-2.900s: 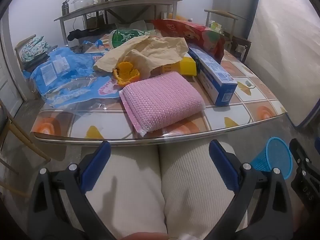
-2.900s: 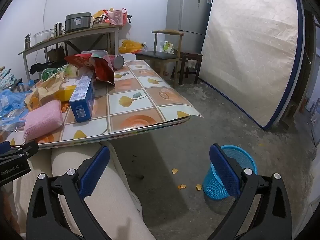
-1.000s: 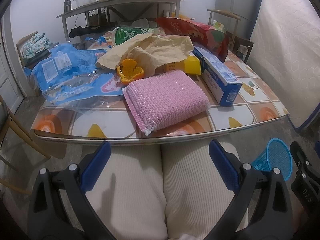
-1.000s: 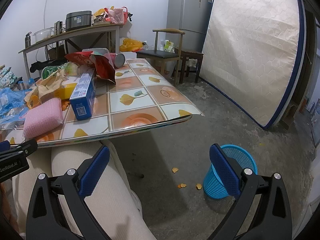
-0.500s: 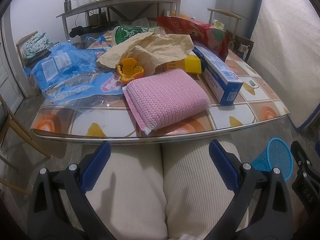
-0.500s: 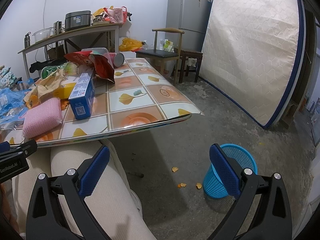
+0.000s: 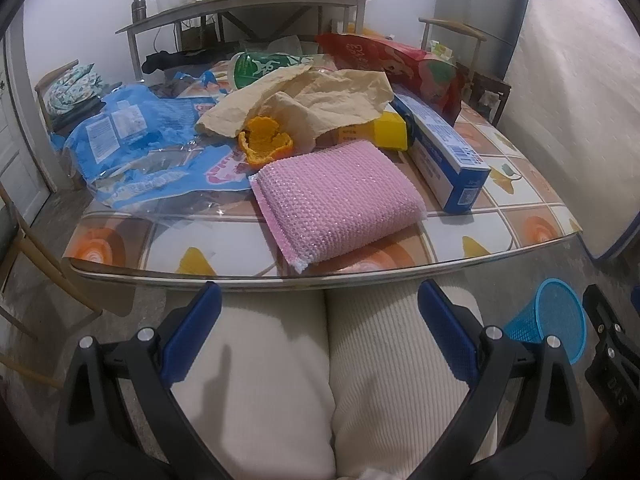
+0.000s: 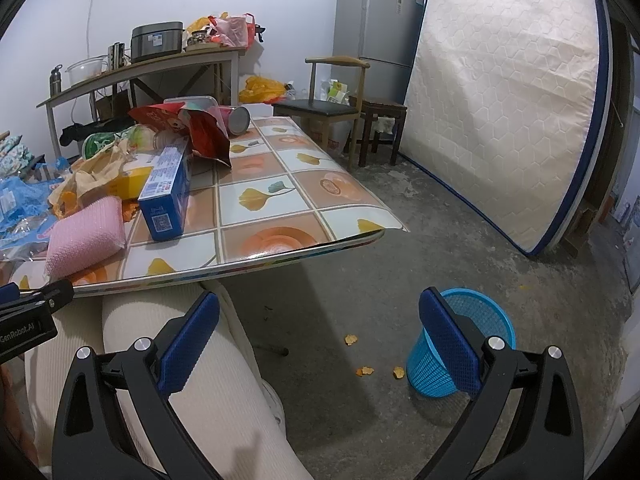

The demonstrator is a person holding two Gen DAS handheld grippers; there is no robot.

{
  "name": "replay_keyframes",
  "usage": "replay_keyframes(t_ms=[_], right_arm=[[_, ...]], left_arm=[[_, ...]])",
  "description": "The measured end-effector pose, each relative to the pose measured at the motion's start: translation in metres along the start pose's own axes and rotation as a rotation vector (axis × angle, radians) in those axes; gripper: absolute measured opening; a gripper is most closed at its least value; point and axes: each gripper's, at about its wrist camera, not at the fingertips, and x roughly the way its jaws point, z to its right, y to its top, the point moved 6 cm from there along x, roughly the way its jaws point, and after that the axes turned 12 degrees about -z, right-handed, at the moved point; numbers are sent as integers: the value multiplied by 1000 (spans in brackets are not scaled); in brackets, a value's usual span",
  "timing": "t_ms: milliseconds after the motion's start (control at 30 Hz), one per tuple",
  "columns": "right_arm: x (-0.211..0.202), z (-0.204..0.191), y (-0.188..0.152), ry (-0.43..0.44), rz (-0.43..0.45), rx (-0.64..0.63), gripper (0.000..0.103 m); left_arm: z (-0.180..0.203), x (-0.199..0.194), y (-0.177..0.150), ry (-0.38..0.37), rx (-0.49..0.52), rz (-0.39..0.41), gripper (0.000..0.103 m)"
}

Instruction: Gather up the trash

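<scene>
A mattress (image 8: 500,112) leans against the wall behind a fridge (image 8: 376,28). The bench (image 7: 520,216) carries the trash: a blue plastic bag (image 7: 132,148) at its left edge, a brown paper sheet (image 7: 320,100) mid-bench, a pink sponge (image 7: 340,204) near the front edge, a blue box (image 7: 444,152) just right of it, and orange peel (image 7: 264,144) just behind the sponge. A blue bin (image 8: 476,340) stands on the floor, right of the bench. The left hand-held gripper (image 7: 320,340) and right hand-held gripper (image 8: 320,340) hang wide open and empty over the person's lap (image 7: 320,380).
</scene>
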Motion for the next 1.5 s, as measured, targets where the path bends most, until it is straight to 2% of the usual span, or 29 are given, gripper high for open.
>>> replay_keyframes(t_ms=[1500], right_arm=[[7, -6, -1, 18, -28, -4, 97]], left_arm=[[-5, 7, 0, 8, -20, -39, 95]])
